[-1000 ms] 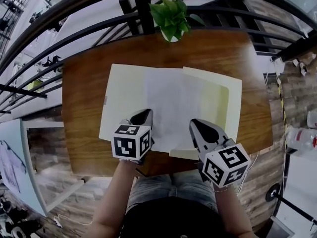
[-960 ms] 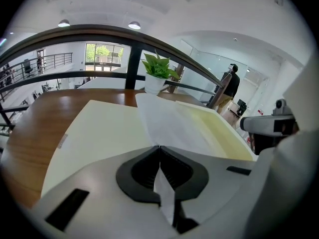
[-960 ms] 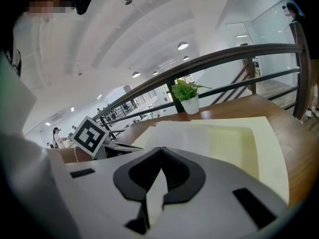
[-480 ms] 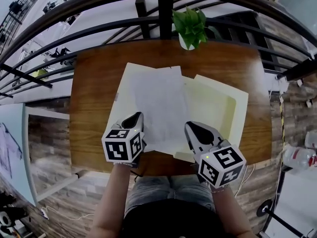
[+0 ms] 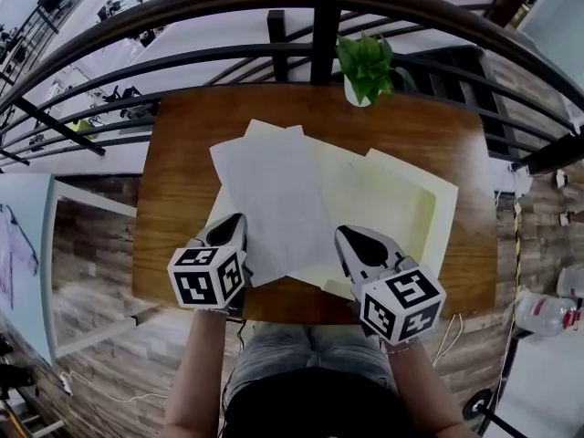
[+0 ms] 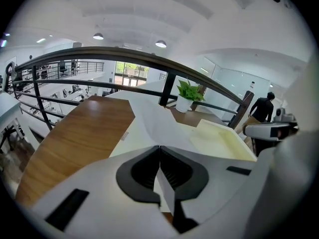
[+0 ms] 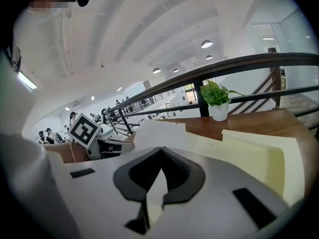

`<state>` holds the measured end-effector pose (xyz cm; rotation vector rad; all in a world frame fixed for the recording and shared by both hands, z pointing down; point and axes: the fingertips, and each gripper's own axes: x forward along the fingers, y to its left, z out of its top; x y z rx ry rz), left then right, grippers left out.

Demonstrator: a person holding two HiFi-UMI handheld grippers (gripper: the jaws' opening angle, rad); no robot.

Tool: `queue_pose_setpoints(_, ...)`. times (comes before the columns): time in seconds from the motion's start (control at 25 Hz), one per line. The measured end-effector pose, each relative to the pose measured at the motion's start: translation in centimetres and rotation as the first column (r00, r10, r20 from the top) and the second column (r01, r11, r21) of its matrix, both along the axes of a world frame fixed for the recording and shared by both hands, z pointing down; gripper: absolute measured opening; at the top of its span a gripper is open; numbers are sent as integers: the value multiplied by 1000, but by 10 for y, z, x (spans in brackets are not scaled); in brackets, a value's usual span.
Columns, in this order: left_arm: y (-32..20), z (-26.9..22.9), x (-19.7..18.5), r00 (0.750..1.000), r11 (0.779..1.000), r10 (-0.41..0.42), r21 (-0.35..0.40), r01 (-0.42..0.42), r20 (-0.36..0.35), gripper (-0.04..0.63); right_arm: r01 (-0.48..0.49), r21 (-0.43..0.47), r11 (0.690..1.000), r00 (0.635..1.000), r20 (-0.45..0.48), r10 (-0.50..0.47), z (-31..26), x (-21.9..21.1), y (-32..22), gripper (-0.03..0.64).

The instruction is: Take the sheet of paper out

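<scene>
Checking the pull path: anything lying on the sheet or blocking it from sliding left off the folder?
Nothing visible. The sheet lies on top of the open folder, nothing on it, left gripper shut on its edge. The table left of it shows only wood; the plant stands apart at the far edge.

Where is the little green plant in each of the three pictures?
Head view: the potted plant is at top centre, on the table's far edge.
Left gripper view: the potted plant is just right of the middle.
Right gripper view: the potted plant is right of centre.
Shared landmark: the dark railing right behind it.
</scene>
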<state>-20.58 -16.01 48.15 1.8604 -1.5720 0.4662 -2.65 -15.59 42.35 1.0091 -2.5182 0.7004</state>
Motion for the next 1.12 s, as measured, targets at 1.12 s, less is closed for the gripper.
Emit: queue_pose_setpoints(1.12, 8, -131, 45, 986, 951, 140, 289, -110, -85, 20, -127, 98, 987, 986, 122, 115, -60, 39, 1, 26)
